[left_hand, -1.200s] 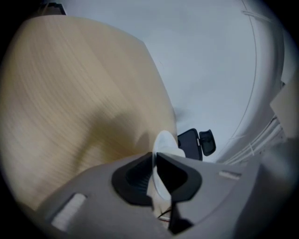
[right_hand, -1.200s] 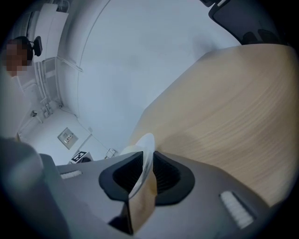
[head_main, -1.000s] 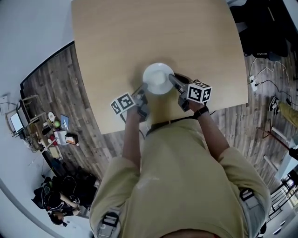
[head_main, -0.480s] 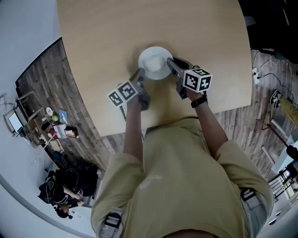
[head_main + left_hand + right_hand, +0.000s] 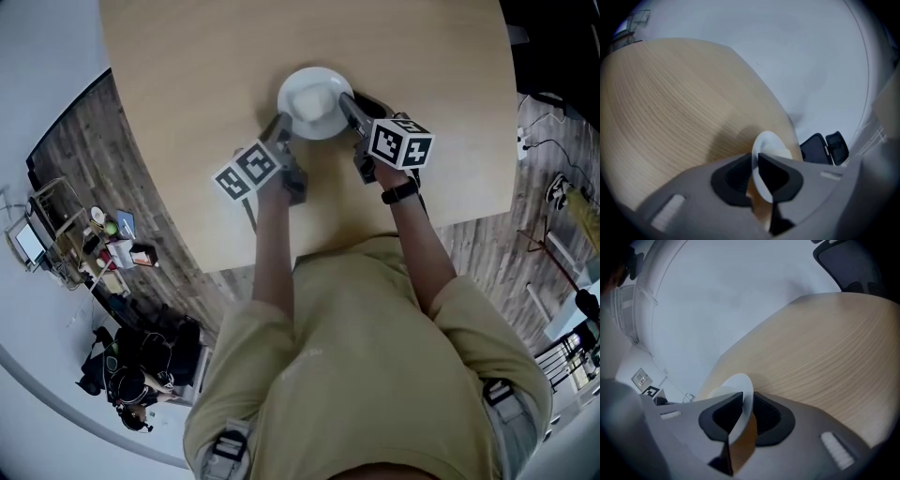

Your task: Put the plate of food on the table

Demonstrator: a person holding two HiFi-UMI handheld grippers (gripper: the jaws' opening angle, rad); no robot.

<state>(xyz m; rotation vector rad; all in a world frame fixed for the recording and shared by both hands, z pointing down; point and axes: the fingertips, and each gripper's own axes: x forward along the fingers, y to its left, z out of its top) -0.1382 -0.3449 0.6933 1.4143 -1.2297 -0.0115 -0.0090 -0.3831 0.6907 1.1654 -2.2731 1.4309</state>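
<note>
A white plate [image 5: 314,101] with pale food on it is over the light wooden table [image 5: 206,75], a short way in from its near edge. My left gripper [image 5: 281,129] is shut on the plate's left rim. The right gripper [image 5: 348,105] has the right rim between its pads, and its jaws are opening. In the left gripper view the rim of the plate [image 5: 769,143] stands edge-on between the dark pads of the left gripper [image 5: 754,163], casting a shadow on the table [image 5: 670,103]. The right gripper view shows the plate [image 5: 737,386] in the right gripper [image 5: 747,405] the same way.
Wood floor surrounds the table. A small rack with mixed items [image 5: 112,248] and dark bags [image 5: 141,366] lie at the left. Dark furniture [image 5: 553,47] and cables [image 5: 562,155] are at the right. A black chair [image 5: 825,147] stands beyond the table's far edge.
Both grippers have carried the plate farther over the table, away from the person's body. Both grips look unchanged.
</note>
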